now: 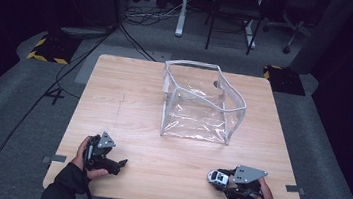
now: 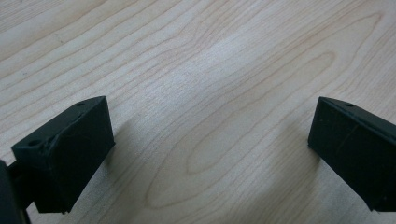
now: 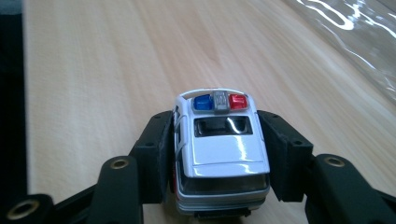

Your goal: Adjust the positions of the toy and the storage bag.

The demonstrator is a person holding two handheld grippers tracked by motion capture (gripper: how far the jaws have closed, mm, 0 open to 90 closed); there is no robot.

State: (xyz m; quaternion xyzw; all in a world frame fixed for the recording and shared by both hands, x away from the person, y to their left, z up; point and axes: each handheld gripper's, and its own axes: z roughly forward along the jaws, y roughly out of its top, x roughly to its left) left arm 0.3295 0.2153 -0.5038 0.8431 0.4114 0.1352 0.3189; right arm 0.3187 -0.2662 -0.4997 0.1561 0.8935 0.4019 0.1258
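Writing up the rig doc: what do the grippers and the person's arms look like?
Both grippers, left and right, are black with two blocky black jaws, each topped by a grey three-cornered plate. The right gripper's arms carry round metal-ringed holes. A dark cable trails from the left one. Both sleeves are dark.

We lose toy police car [image 3: 219, 154] front bumper below right gripper view's bottom edge; its flanks hidden behind black pads. Tabletop [image 3: 93, 70] blurred there. Clear plastic bag [image 3: 355, 42] cut by top-right corner.
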